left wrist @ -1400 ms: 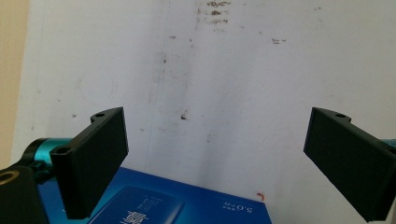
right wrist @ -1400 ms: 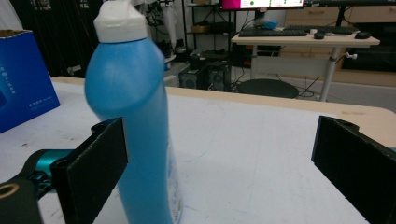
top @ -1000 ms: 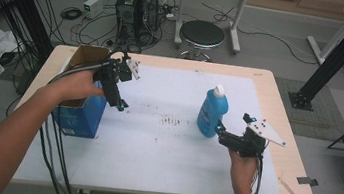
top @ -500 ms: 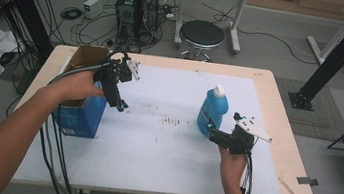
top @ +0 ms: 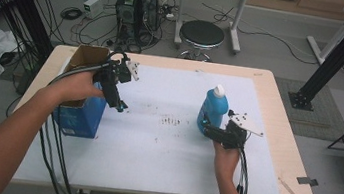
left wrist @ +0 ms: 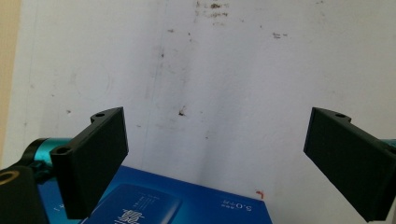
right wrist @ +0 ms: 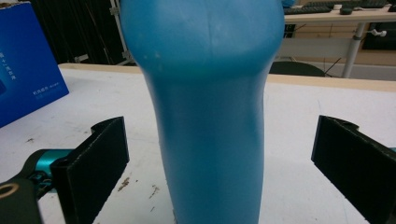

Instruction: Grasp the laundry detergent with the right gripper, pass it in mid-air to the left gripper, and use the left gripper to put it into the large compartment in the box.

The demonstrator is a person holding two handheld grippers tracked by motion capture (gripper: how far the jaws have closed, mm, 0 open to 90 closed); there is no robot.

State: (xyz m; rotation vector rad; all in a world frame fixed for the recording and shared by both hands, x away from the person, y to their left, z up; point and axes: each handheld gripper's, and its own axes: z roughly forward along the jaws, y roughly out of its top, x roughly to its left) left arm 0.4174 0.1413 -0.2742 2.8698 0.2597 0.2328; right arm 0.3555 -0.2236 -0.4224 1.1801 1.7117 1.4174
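Bottle now between spread right gripper jaws | left gripper jaws spread, unmoved

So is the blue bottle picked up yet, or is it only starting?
Only starting. Done: the right hand-held gripper has its open jaws on either side of the blue bottle. In hand: closing in on it; the jaws don't touch it yet. Left: squeeze and lift. The bottle stands on the white sheet. The left hand-held gripper hangs open by the blue box.

We lose the bottle's cap and base past the right gripper view's edges, and the box runs off the left gripper view's bottom, its print too blurred to read.
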